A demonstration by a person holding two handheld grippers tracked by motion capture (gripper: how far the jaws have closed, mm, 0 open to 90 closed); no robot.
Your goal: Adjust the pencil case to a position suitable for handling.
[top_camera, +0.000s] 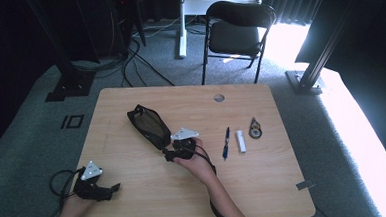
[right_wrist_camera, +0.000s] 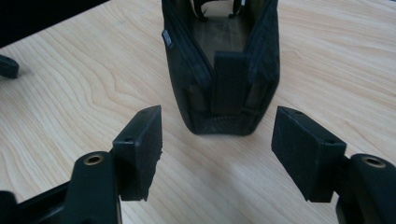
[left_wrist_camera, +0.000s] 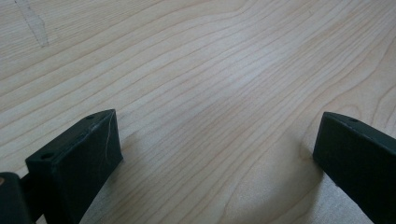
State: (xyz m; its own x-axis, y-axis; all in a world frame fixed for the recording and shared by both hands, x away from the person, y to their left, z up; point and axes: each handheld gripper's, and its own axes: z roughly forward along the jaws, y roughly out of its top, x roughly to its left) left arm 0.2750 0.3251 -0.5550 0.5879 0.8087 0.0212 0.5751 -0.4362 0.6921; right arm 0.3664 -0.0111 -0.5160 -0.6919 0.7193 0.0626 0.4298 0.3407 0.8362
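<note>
1. The right hand-held gripper [right_wrist_camera: 217, 144] is released, its jaws spread wide and level with the near end of a black pouch [right_wrist_camera: 224, 79], just short of touching it.
2. The pouch lies open on the desk [top_camera: 265, 185], left of centre, its mouth facing up.
3. The left hand-held gripper [left_wrist_camera: 217, 149] is also released, resting over bare wood at the near left corner, well apart from the pouch.
4. A pen [top_camera: 226, 143], a white tube [top_camera: 241, 141] and a small round item [top_camera: 255, 129] lie to the right.
5. The step in hand looks like the approach; next, ease forward and close on the pouch's end.
</note>
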